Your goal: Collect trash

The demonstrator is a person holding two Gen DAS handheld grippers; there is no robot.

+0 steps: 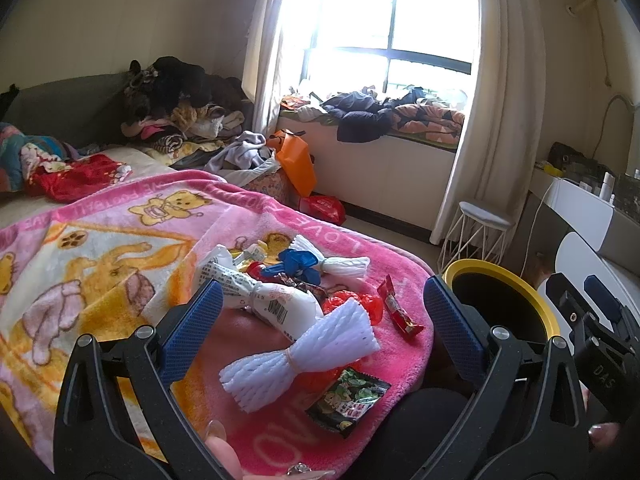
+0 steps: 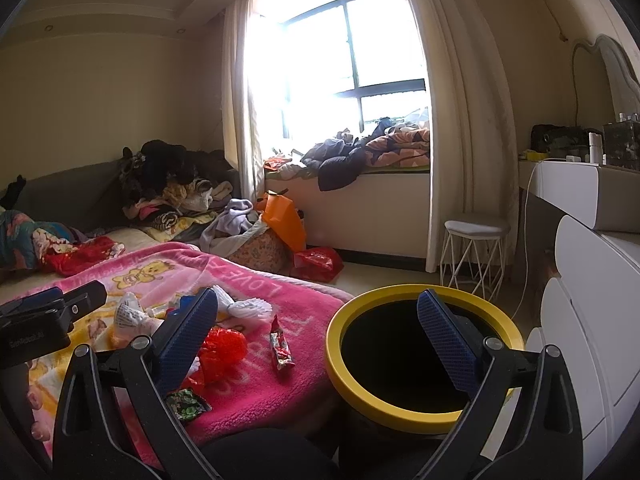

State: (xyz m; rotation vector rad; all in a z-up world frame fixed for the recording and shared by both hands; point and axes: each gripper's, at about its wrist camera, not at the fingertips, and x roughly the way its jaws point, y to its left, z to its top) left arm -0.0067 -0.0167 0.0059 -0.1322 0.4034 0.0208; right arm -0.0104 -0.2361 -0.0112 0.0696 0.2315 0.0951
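Just ahead of left hand-held gripper (image 1: 324,320): foam net (image 1: 300,356)

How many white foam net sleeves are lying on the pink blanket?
2 for sure: one foam net sleeve nearest the camera, another foam net sleeve behind the blue item. The pile may hide more.

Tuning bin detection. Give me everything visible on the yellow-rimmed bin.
The bin is round, with a broad, flat, matte yellow rim that looks like plastic, around a black interior too dark to show any contents. Its outer wall below the rim looks dark. It stands upright and open-topped, no lid in view, on the floor off the corner of the pink blanket; whether it touches the blanket cannot be told. The right gripper hangs open over it, one finger above the opening. In the left wrist view it shows behind the left gripper's finger.
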